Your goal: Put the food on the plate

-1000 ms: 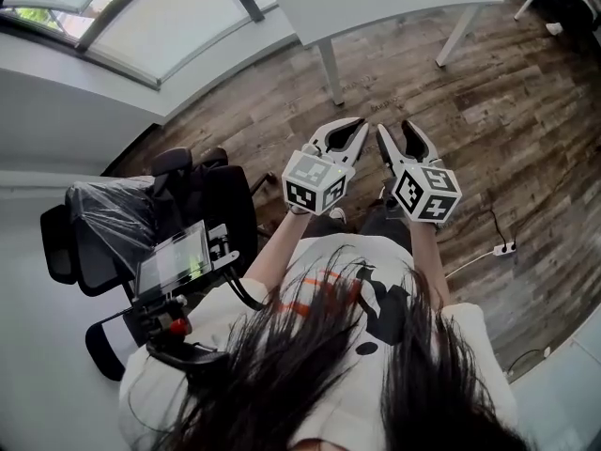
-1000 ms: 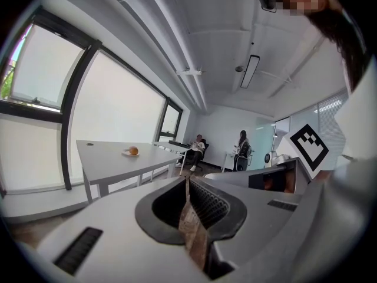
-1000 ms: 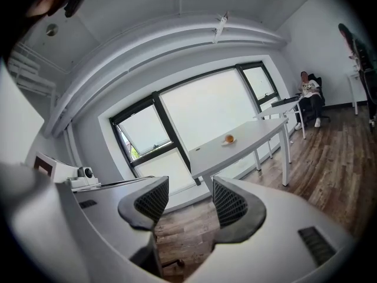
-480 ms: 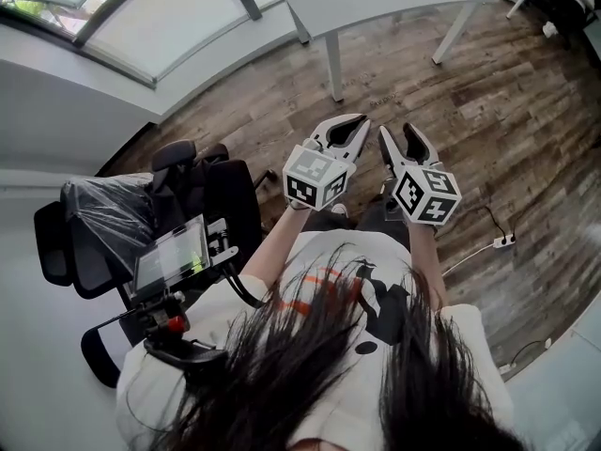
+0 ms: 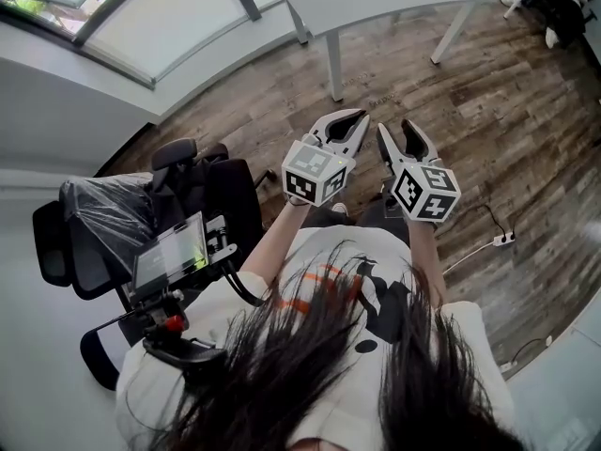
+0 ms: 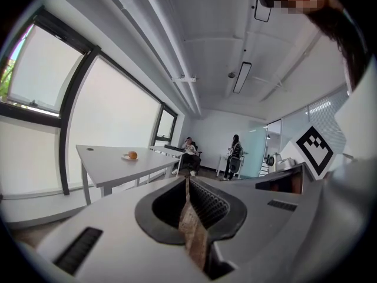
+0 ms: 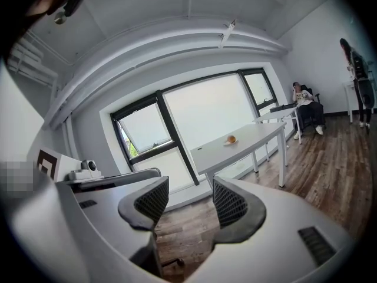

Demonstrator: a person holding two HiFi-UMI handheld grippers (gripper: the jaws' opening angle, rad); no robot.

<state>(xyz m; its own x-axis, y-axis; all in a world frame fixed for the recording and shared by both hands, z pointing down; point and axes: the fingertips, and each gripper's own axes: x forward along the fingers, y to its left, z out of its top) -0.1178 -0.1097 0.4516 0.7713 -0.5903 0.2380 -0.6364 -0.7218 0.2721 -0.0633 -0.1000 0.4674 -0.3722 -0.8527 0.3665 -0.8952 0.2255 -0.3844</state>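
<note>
While round orange food (image 6: pixel 132 155) looks seated on the small white plate (image 6: pixel 125 157), grey desk (image 6: pixel 109 164) far off at twelve o'clock, left claw (image 6: pixel 187 181) is closed, empty; right claw (image 7: pixel 189 194) parted, empty.

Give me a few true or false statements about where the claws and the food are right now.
The orange food lies on the white table. True.
The right claw grips something. False: its jaws stand apart and empty.
The left claw is shut and empty. True.
Both claws hang over the table. False: they hang over the wooden floor, with the table farther ahead.
</note>
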